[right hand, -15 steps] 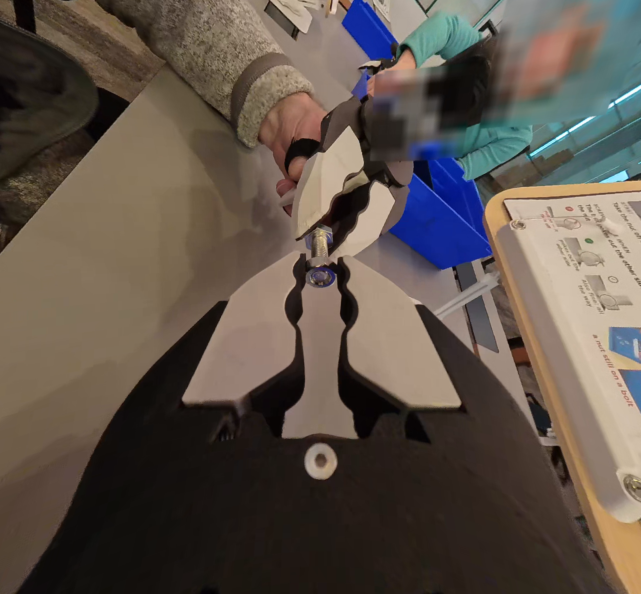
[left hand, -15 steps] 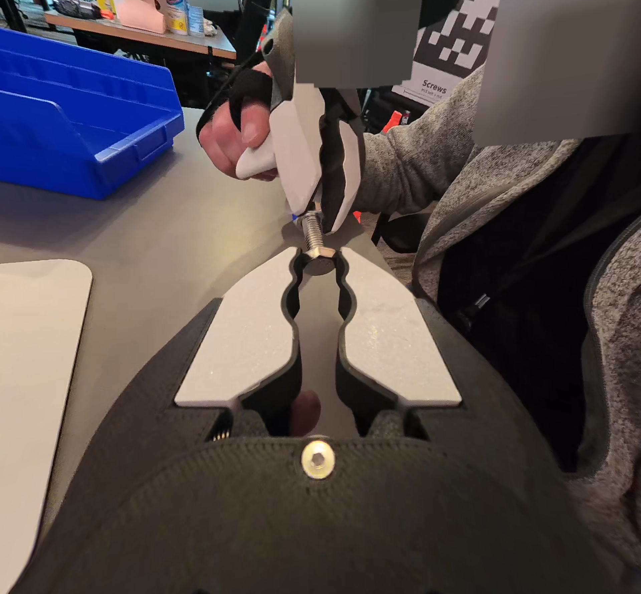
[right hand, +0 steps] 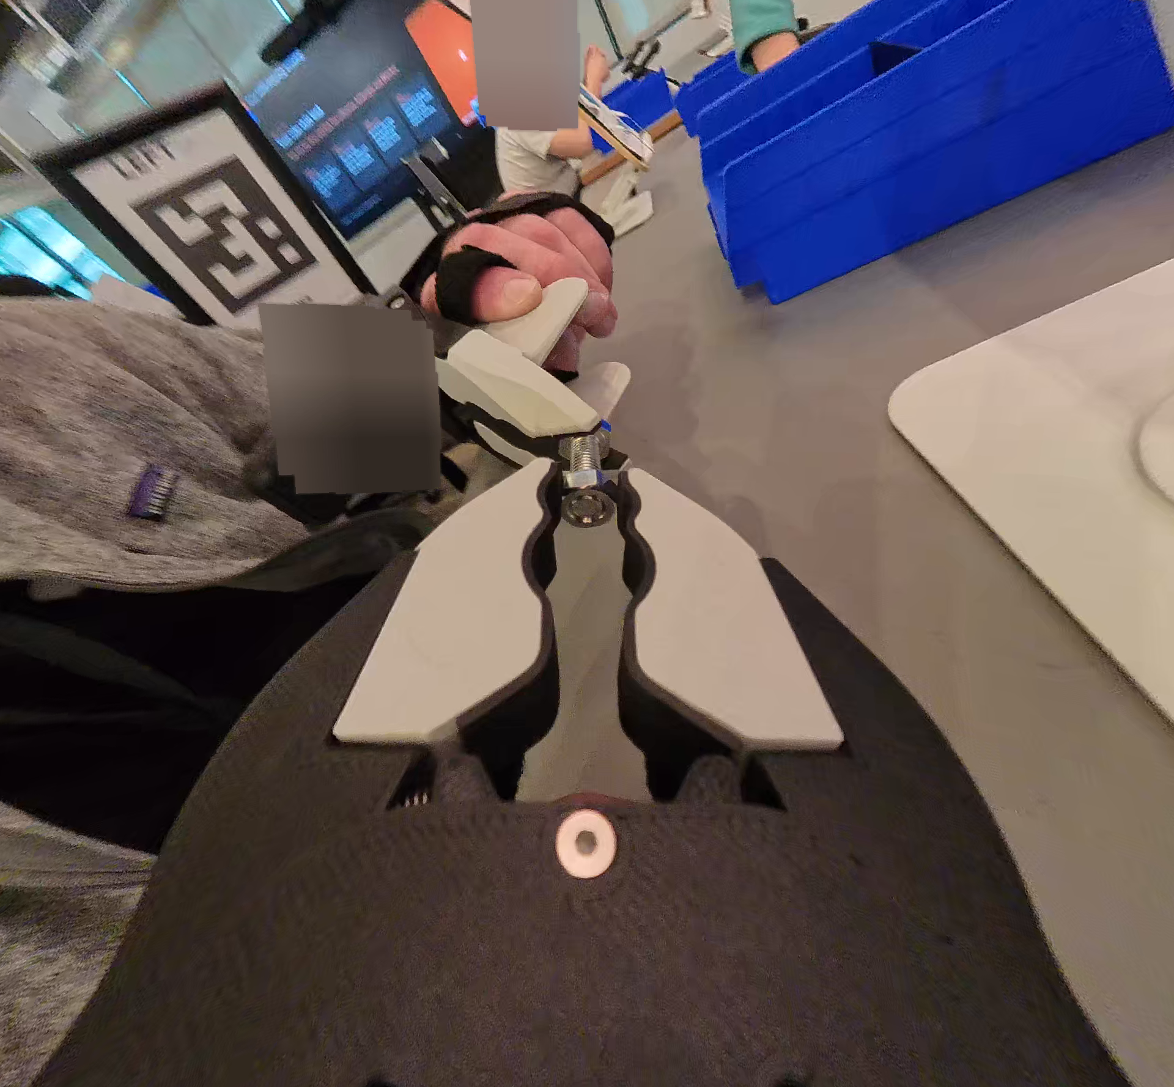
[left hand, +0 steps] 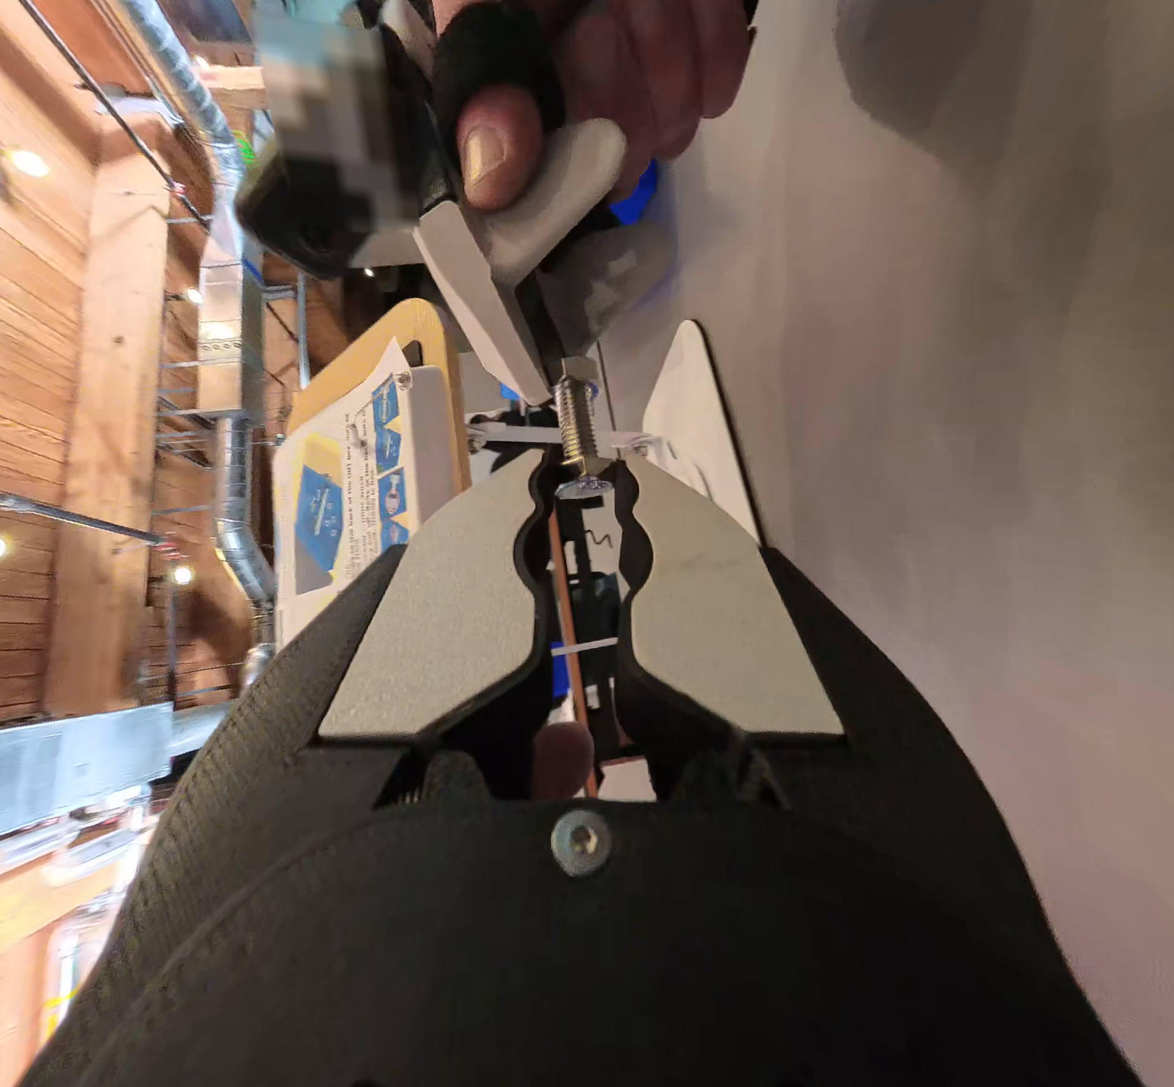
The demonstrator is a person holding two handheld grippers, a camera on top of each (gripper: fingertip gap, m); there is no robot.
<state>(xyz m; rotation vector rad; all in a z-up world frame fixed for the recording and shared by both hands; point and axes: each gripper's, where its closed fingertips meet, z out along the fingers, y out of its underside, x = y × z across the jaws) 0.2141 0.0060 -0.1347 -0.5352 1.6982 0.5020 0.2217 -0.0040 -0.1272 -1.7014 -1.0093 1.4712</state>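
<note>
- The left gripper [left hand: 581, 472] clamps one end of a silver threaded bolt [left hand: 575, 421]; its grey fingertips [left hand: 508, 485] close on the hex part at the near end, with a flat silver face showing just behind the tips.
- The right gripper [right hand: 587, 485] grips the opposite end of the same bolt [right hand: 581, 453]; a hex nut [right hand: 581, 475] sits right at its fingertips [right hand: 527, 485], and the pads press on it from both sides.
- The bolt spans the short gap between the two grippers, held in the air above the grey table [right hand: 762, 485]; each gripper's tips point at the other's.
- In the left wrist view the right gripper [left hand: 553, 383] comes in from the far side, worked by a hand [left hand: 572, 72] with a black strap around the forefinger.
- In the right wrist view the left gripper [right hand: 572, 428] comes in from the far left, with a hand [right hand: 533, 281] on its white trigger.
- A grey fleece sleeve [right hand: 127, 421] fills the left of the right wrist view.
- A white mat [right hand: 1048, 453] lies on the table to the right, well apart from the bolt.
- Blue bins [right hand: 921, 135] stand at the far right of the table.
- A wooden board with a printed sheet [left hand: 343, 485] stands beyond the left gripper in its own view, which is rolled on its side.
</note>
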